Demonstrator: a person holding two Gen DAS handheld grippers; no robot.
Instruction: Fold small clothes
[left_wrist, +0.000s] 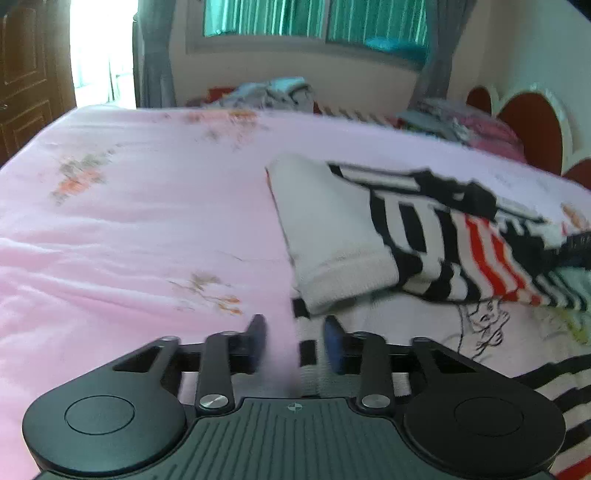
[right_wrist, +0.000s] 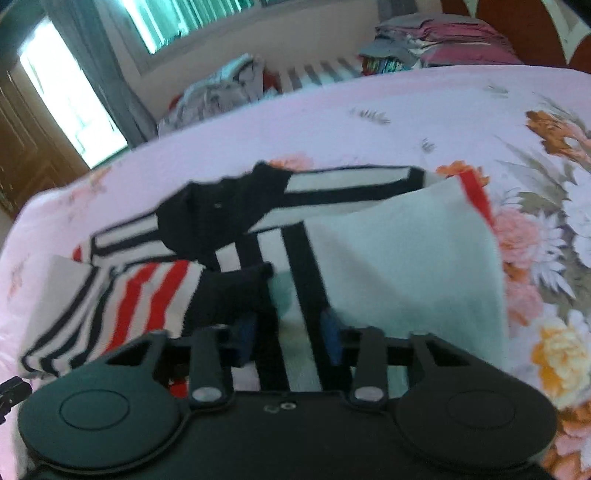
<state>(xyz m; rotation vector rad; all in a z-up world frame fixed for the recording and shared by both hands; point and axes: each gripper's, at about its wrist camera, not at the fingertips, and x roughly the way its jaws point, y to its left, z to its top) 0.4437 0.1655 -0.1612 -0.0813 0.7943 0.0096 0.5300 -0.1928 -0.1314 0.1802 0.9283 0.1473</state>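
A small black-and-white striped garment (left_wrist: 424, 236) with a red-striped panel and a printed drawing lies on the bed, its sleeves folded in over the body. In the left wrist view a white sleeve (left_wrist: 332, 229) lies across its left side. My left gripper (left_wrist: 295, 336) hovers at the garment's near left edge, jaws apart, with sheet and striped hem showing in the gap. In the right wrist view the garment (right_wrist: 229, 206) spreads ahead, with a pale folded flap (right_wrist: 406, 258) on the right. My right gripper (right_wrist: 288, 332) stands over the striped cloth, jaws apart, and the cloth lies flat between them.
The pink floral bedsheet (left_wrist: 129, 221) stretches left and beyond. Piles of clothes (right_wrist: 229, 88) and folded stacks (right_wrist: 443, 37) sit along the far edge. A red-and-white headboard (left_wrist: 528, 122) is at the right, and a window (left_wrist: 314, 18) and a wooden door (left_wrist: 26, 74) lie behind.
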